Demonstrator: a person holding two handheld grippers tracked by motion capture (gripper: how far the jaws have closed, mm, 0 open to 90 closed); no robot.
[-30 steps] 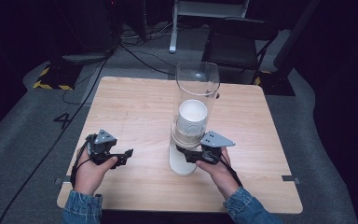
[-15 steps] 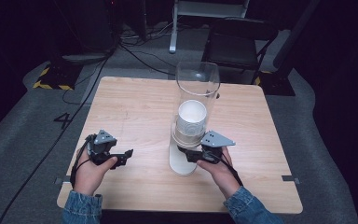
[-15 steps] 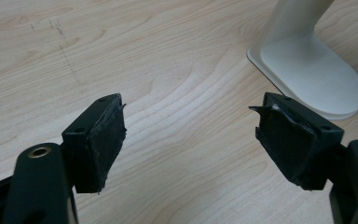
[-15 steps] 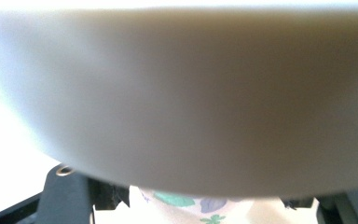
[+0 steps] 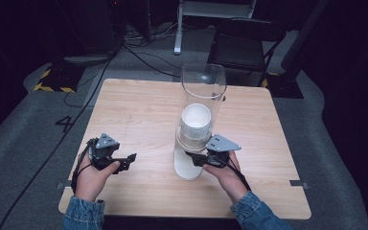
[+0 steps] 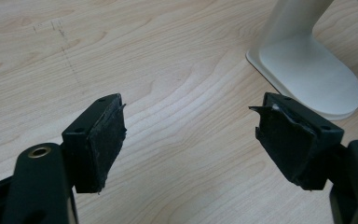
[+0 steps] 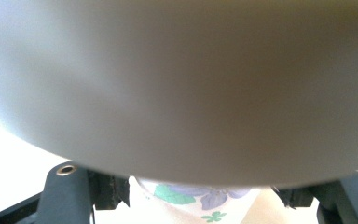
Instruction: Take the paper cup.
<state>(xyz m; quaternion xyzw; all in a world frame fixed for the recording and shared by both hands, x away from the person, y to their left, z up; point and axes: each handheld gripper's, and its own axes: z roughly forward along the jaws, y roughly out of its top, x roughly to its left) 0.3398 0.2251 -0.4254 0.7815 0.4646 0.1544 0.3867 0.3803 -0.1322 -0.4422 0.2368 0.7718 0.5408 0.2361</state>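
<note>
Near the desk's (image 5: 139, 100) front-left corner, the left gripper (image 6: 191, 140) is hovering wide open, holding nothing. Toward the front middle, the right gripper (image 5: 197, 159) is closing around a flowered paper cup (image 7: 193, 196) under the clear cup dispenser (image 5: 197, 120); squeezing harder could crush it.

White cup (image 7: 196, 203) with green and purple flowers

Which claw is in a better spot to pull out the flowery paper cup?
The right claw: its jaws sit either side of the flowered paper cup under the clear plastic tube dispenser. The left claw is open and off to the side over the wooden table.
</note>
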